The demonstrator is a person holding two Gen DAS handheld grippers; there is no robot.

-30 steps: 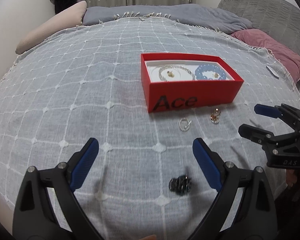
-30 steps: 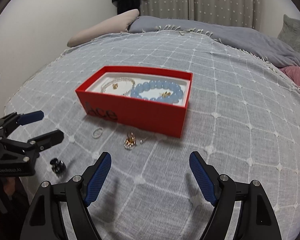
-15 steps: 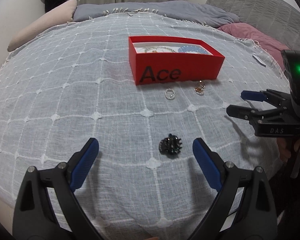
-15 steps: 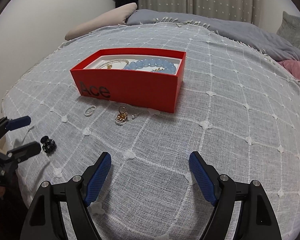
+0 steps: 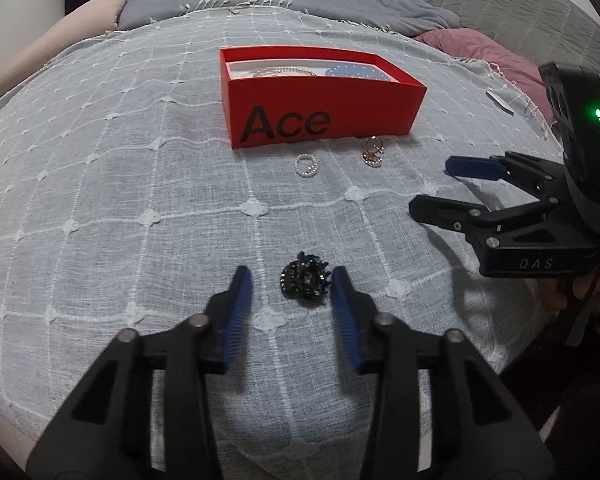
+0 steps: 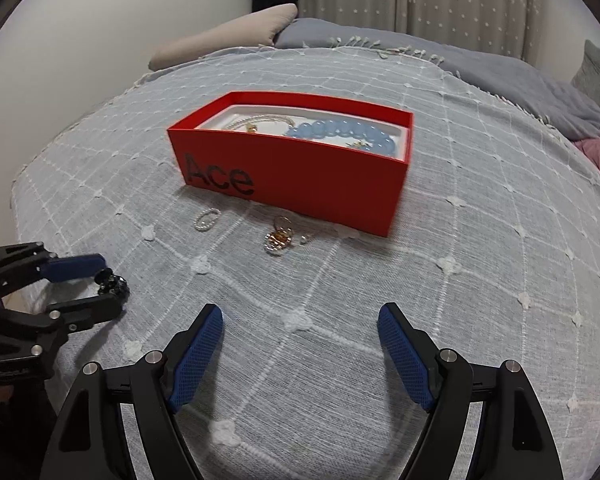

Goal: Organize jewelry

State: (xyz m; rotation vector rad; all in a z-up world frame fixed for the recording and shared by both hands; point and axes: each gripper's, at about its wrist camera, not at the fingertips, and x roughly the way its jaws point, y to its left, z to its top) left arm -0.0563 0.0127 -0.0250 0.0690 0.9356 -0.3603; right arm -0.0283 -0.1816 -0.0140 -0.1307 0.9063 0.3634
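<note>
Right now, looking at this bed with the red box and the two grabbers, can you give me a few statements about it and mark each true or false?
1. The blue bead bracelet lies inside the red box. True.
2. The dark hair claw sits inside the box. False: it lies on the bedspread, between the fingers of the left gripper, whose jaws have just been closing.
3. The right gripper holds a ring. False: it is open with nothing in it.
4. A small pearl ring lies on the bedspread in front of the box. True.
5. The box reads "Ace". True.
</note>
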